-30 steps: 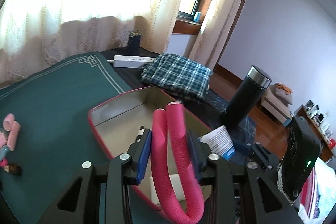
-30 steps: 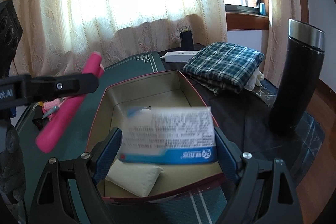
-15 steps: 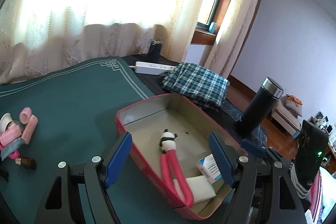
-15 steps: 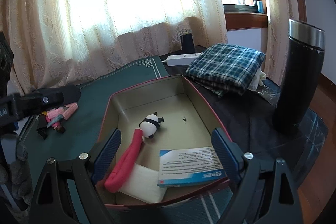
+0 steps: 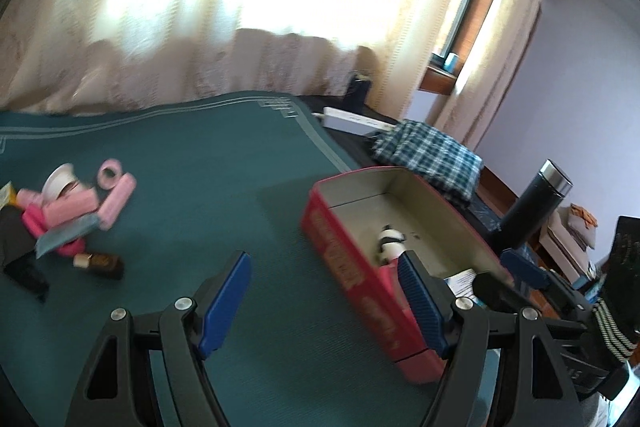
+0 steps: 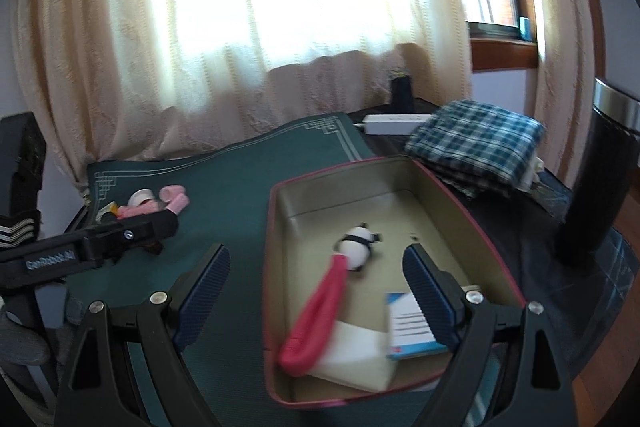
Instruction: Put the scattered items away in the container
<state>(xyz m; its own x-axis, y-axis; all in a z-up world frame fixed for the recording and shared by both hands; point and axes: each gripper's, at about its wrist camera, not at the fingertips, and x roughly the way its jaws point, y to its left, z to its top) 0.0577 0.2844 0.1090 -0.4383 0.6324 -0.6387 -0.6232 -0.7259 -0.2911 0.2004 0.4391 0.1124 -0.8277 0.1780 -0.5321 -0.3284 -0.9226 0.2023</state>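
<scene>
Fingers now apart, pink band dropped in tin, seemingly.

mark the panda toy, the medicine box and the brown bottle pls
panda toy [image 6: 358,241], right wrist view, striped body.
medicine box [image 6: 408,329], right wrist view, printed top face.
brown bottle [image 5: 102,264], left wrist view, dark glass body.

Matt teal woven mat, faintly ribbed. Red container with dull beige lining, maybe tin. Soft checked cloth, folded. Glossy dark flask with brushed-metal cap. Spongy pink foam rollers. Ridged blue gripper pads on black plastic.
</scene>
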